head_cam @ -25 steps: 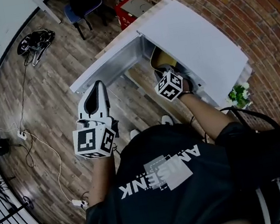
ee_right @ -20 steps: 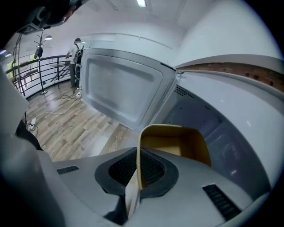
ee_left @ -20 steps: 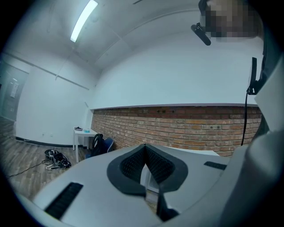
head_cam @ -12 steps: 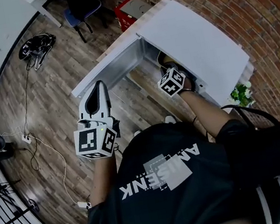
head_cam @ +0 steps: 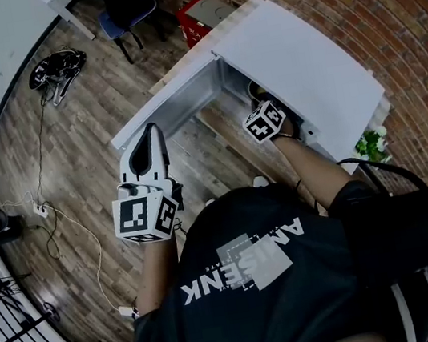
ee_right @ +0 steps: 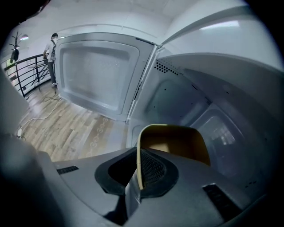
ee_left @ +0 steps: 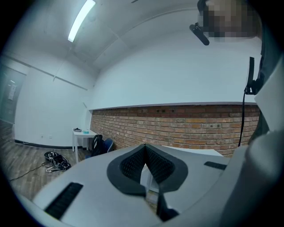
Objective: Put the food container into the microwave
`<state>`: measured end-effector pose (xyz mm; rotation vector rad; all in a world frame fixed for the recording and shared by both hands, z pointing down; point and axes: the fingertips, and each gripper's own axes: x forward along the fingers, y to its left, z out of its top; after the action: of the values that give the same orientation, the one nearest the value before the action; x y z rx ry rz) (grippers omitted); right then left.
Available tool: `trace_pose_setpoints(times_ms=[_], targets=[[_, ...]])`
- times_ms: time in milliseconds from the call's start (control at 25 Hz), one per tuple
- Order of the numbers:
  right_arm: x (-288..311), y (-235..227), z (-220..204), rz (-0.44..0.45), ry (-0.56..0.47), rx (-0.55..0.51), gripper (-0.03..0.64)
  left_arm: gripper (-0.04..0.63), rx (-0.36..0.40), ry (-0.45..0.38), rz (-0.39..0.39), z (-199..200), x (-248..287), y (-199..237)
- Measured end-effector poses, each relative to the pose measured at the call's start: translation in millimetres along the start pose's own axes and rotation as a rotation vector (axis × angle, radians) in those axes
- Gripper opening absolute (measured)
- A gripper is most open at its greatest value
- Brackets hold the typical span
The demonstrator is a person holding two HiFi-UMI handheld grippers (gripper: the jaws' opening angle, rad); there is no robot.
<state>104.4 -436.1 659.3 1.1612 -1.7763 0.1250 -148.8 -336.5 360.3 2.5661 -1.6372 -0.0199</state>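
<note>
Yellow food container (ee_right: 176,142) inside open microwave (ee_right: 179,95).

The microwave door (ee_right: 95,73) stands swung wide to the left, leaving the mouth of the cavity (ee_right: 186,99) open to entry. The right gripper (ee_right: 137,170) and the food container (ee_right: 175,142) in its jaws occupy that mouth, with the cavity's walls close around them. The left gripper (head_cam: 148,136) hangs near the door's free edge.

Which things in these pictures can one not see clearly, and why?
- Container base: right gripper view, hidden behind the right claw; whether it touches the microwave floor is unclear.
- Container contents: right gripper view, its near wall blocks them.
- Microwave inside: head view, covered by its own top.
- Container: head view, mostly behind the claw's cube.
</note>
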Motion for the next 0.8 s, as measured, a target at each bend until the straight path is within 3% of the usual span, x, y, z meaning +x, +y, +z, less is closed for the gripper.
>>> trace_pose_setpoints(times_ms=[600,800], targets=[[19.2,1.9,-3.5,-0.042,0.042,0.019,0.049,0.012,0.028,-0.018,0.053,6.9,-19.2,22.4],[18.2,-3.1,-3.8,-0.074,0.057,0.0,0.049,0.012,0.029,-0.018,0.036,7.6,-19.1,20.8]])
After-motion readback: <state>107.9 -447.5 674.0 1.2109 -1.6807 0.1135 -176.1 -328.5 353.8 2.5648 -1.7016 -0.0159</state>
